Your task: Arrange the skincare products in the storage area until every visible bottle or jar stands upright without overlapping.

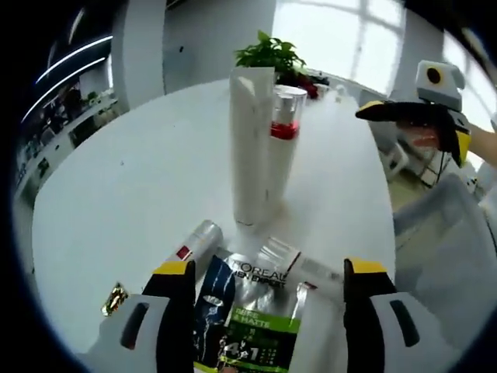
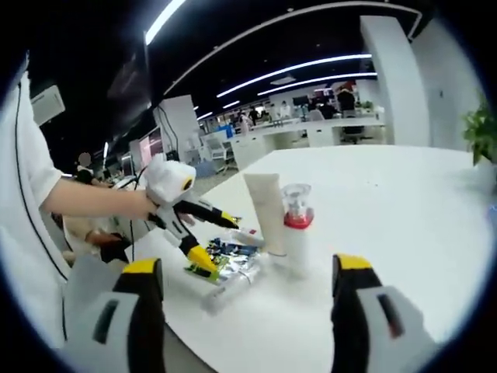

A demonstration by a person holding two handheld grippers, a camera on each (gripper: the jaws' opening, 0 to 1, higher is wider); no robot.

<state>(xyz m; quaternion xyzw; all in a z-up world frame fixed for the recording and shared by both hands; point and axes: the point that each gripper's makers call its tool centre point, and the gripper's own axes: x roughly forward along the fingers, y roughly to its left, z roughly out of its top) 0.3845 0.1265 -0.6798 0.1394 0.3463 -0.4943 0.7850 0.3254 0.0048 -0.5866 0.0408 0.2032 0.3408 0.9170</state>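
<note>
Left tongs [image 1: 269, 268]: jaws spread wide, clamped on nothing, hovering over a foil sachet pack [image 1: 252, 318] that lies flat at the near edge of the white desk [image 1: 124, 194]. In the right gripper view the same tongs [image 2: 211, 237] reach in from the left, jaws parted over the pack [image 2: 225, 260].

Lying bottles: a small clear bottle with a red label [image 1: 194, 242] rests on its side just left of the pack; a clear-capped bottle [image 1: 299, 264] lies across the pack's far right corner.

Gold wrapper [image 1: 115, 298]: a small crumpled piece, alone on the desk left of the left jaw.

Standing pair: a tall white tube [image 1: 252, 144] stands upright mid-desk, touching a white bottle with a red band and clear cap [image 1: 284, 132] just to its right.

Plant [image 1: 270, 54]: green leaves at the desk's far edge.

Right tongs [image 2: 248, 264]: jaws wide apart, empty, held back from the tube [image 2: 265, 211] and bottle [image 2: 295, 229].
</note>
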